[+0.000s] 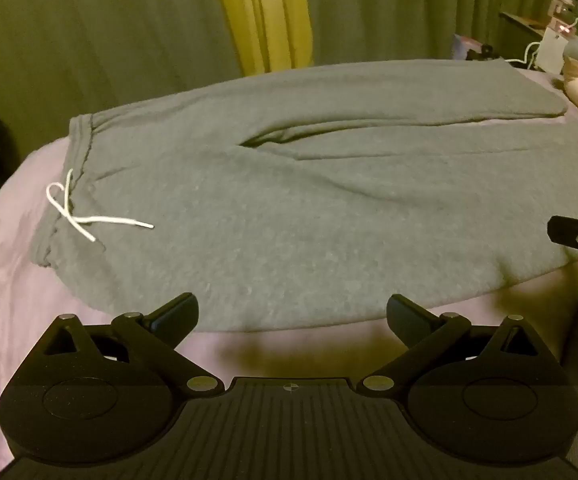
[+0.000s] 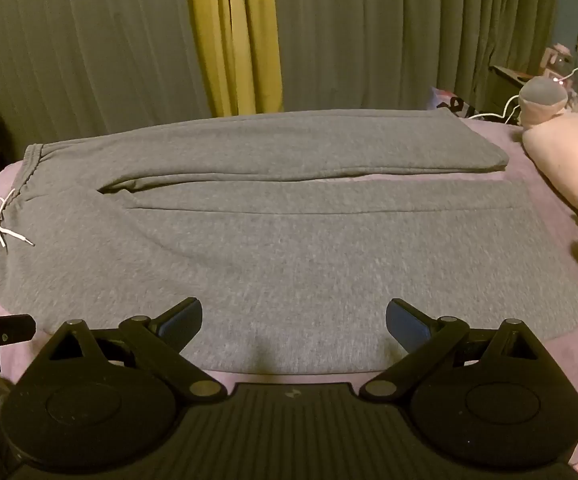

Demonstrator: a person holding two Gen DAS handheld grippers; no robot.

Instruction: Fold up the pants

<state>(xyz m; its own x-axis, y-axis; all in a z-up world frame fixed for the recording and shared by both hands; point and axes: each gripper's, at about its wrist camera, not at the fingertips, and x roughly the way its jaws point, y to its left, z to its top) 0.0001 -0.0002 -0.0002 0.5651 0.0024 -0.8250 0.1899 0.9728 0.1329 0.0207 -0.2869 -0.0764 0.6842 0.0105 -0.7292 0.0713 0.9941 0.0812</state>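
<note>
Both wide and empty: left tool (image 1: 292,314), right tool (image 2: 293,318), at 6 o'clock of grey pants (image 2: 289,240) flat on bed (image 1: 5,300).

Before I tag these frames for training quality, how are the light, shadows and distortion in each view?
Left wrist view: dim, yellow-green cast; fisheye bows the grey sweatpants and bed edge; the open left gripper casts a shadow on the lilac sheet. Right wrist view: same dim cast, dark vignetted corners, slight blur at the pants' right end; shadow under the open right gripper.
</note>
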